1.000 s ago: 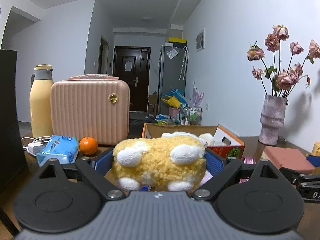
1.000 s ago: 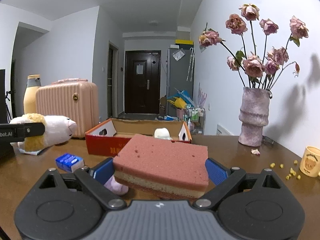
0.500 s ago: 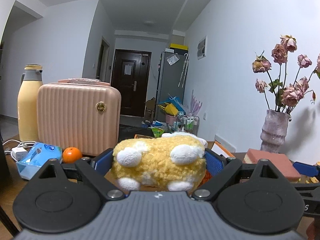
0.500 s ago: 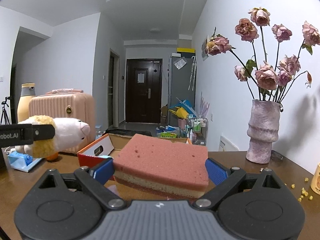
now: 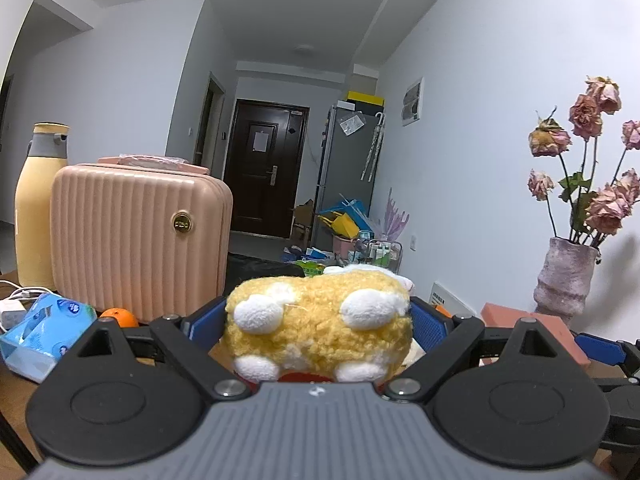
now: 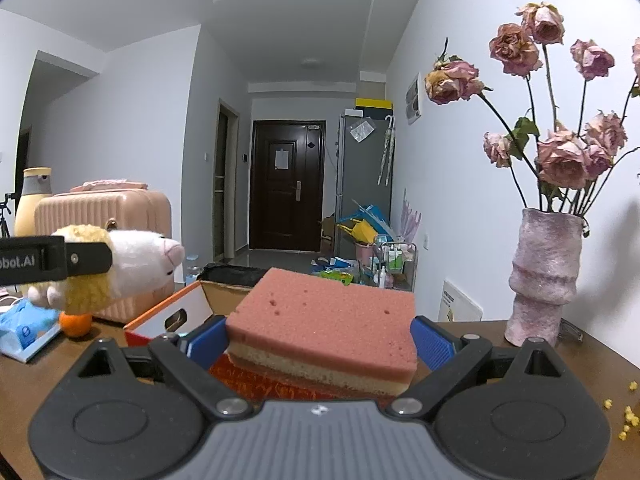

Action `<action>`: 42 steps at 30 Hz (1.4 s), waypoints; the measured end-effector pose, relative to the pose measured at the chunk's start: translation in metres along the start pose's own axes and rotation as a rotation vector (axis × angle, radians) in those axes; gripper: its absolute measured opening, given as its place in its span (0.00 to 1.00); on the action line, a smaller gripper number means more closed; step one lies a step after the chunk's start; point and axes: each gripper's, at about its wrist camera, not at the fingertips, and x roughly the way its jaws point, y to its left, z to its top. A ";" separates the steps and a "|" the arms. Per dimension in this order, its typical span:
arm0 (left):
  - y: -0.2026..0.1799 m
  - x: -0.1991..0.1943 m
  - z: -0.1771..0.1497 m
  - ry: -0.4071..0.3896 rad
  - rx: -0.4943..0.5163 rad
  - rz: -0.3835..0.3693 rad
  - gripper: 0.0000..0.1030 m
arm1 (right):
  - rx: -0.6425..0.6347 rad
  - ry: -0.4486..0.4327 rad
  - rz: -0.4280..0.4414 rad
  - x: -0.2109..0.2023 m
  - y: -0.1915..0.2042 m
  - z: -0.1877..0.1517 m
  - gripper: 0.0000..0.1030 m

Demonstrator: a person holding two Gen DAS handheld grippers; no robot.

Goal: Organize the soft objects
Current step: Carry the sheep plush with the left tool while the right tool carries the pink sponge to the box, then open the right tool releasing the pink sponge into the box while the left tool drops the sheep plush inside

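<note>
Both loads are travelling toward the cardboard box (image 6: 172, 312): left hand-held gripper (image 5: 318, 322) is clamping the plush sheep (image 5: 320, 320), right hand-held gripper (image 6: 320, 340) is clamping the pink sponge (image 6: 324, 320). Next, probably lowering inside, then releasing.

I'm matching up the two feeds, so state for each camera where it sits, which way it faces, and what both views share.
Left wrist: sits on the left gripper, facing level along its jaws toward the hallway door; its own jaws clamp the plush sheep.
Right wrist: sits on the right gripper, facing the same way; its jaws clamp the pink sponge, over the cardboard box.
Shared: sheep, sponge, pink suitcase, vase of dried roses, door.
</note>
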 end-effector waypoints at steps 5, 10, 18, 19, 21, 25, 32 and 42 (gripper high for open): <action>-0.002 0.023 0.002 -0.002 -0.003 0.007 0.91 | 0.004 -0.002 0.005 0.027 -0.002 0.007 0.94; -0.006 0.046 0.005 -0.006 -0.003 0.015 0.91 | -0.001 0.002 0.007 0.052 -0.003 0.011 0.94; -0.008 0.085 0.009 -0.002 -0.014 0.040 0.91 | -0.025 0.022 0.003 0.092 0.002 0.015 0.94; -0.008 0.089 0.009 -0.002 -0.015 0.044 0.91 | -0.028 0.025 0.002 0.095 0.004 0.016 0.94; -0.009 0.098 0.009 0.002 -0.015 0.050 0.91 | -0.037 0.032 0.000 0.106 0.004 0.018 0.94; -0.012 0.117 0.006 0.016 -0.007 0.067 0.91 | -0.057 0.050 -0.004 0.129 0.004 0.021 0.94; -0.015 0.145 0.002 0.034 0.020 0.093 0.91 | -0.068 0.103 -0.009 0.160 0.002 0.022 0.94; -0.020 0.166 -0.008 0.043 0.049 0.136 0.99 | -0.110 0.203 -0.046 0.193 0.005 0.015 0.97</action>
